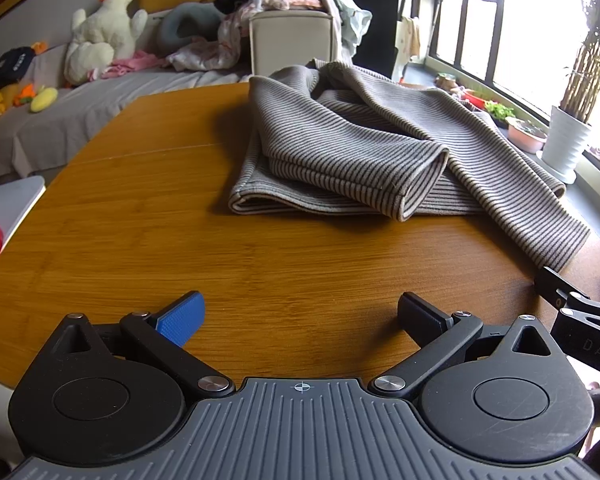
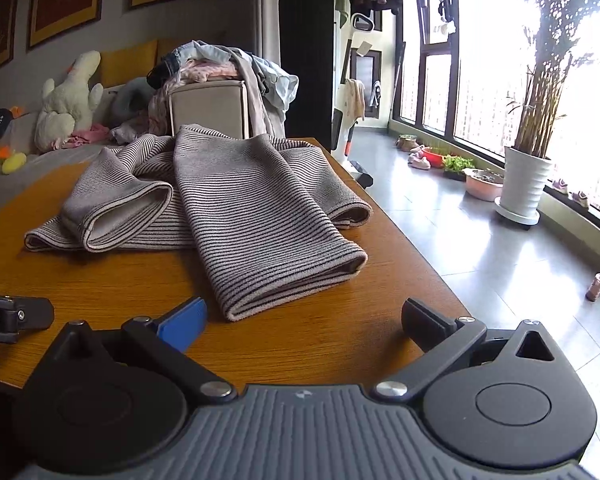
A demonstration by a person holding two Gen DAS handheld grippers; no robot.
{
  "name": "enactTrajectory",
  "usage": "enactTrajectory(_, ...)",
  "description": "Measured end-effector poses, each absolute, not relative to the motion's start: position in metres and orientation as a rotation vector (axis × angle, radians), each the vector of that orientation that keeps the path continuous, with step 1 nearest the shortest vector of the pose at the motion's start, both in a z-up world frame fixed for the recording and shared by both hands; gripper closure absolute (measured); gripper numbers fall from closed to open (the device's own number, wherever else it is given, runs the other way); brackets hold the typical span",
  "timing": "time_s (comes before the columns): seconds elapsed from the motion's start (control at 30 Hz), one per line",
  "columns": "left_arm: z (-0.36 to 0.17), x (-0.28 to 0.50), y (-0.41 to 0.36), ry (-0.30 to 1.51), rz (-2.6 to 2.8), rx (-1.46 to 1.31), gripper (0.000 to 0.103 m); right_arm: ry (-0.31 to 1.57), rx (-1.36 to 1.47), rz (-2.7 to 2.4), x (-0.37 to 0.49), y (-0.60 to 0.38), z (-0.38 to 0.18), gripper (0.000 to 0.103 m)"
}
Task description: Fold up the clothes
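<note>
Both sets of jaws stand spread wide, gripping nothing: your left gripper (image 1: 300,312) and right gripper (image 2: 304,316) hover over bare wood. Ahead lies the striped sweater (image 2: 236,200), a soft ribbed knit, loosely bunched, one sleeve cuff (image 2: 292,288) reaching toward you. It sits mid-counter (image 1: 140,220), smooth grained wood with open room at your left; the right edge (image 2: 412,240) drops to tiled floor (image 2: 500,264).
</note>
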State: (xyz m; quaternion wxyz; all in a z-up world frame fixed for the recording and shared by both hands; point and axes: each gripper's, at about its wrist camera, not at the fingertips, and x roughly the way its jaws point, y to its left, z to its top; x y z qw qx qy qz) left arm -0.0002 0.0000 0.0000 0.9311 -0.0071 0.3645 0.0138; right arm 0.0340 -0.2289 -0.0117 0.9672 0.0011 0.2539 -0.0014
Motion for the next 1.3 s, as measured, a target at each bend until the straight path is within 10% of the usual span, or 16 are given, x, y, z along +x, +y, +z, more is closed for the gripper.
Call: enactTrajectory(1.3,-0.0004,-0.0005,-0.0015,0.748,0.023,-0.013,0.000,0.488,-0.006,0.015,0.0295,-0.2279,-0.0136,0.000)
